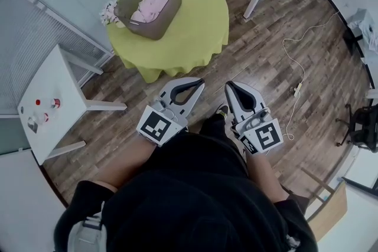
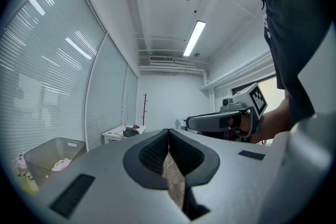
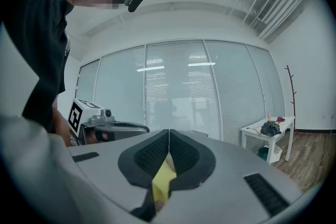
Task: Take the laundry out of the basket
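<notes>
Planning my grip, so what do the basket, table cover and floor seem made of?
Basket: probably rigid plastic, matte grey-brown, with smooth moulded walls and a cut-out handle slot.
Table cover: likely cloth, yellow-green, hanging in folds over the edge.
Floor: wood or wood-look planks, brown, with visible grain and seams.
</notes>
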